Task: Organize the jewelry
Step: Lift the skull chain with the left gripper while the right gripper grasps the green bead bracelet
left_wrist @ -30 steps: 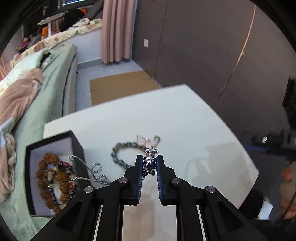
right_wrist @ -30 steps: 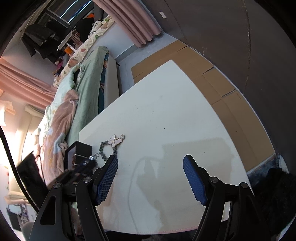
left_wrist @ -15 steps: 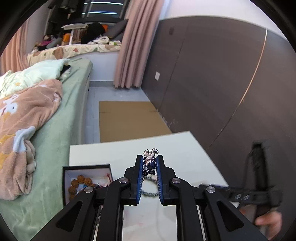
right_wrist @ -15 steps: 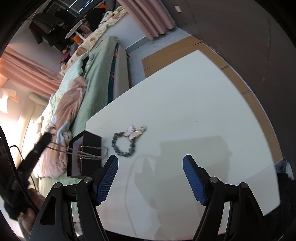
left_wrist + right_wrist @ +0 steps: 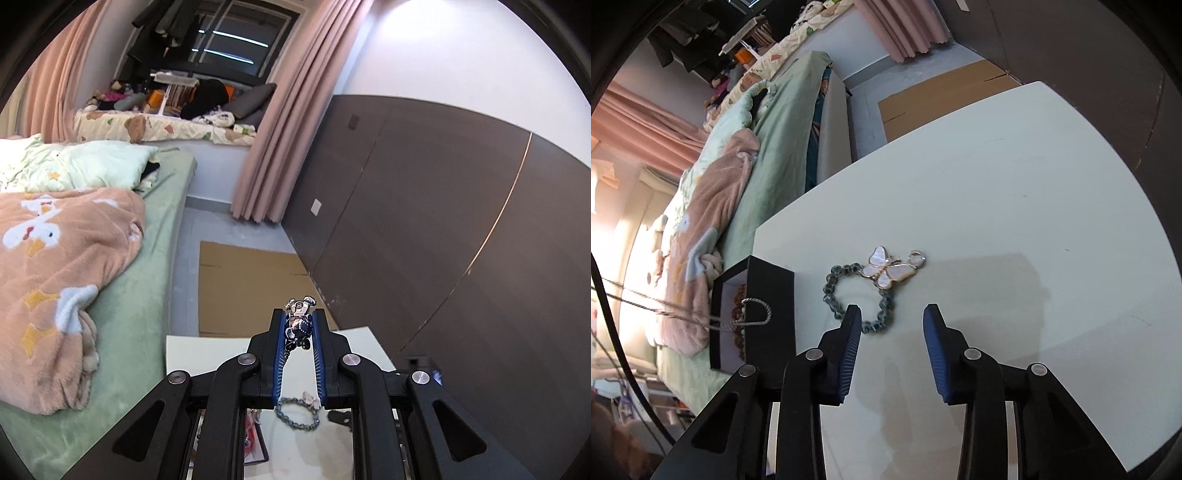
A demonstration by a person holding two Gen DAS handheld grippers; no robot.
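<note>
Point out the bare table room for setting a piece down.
Bare: the white table right of and beyond the beaded bracelet and its butterfly charm, out to the far edge. Crowded: the left edge, where the black box stands with a silver chain draped over it.

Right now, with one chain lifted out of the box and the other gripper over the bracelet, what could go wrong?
1. The left gripper pinches only the silver charm; its silver chain runs taut over the black box rim, so more pulling may tip or drag the box.
2. The right gripper, its jaws closing on nothing yet, sits above the bead bracelet; it could catch only one edge and drag the butterfly pendant across the table.
</note>
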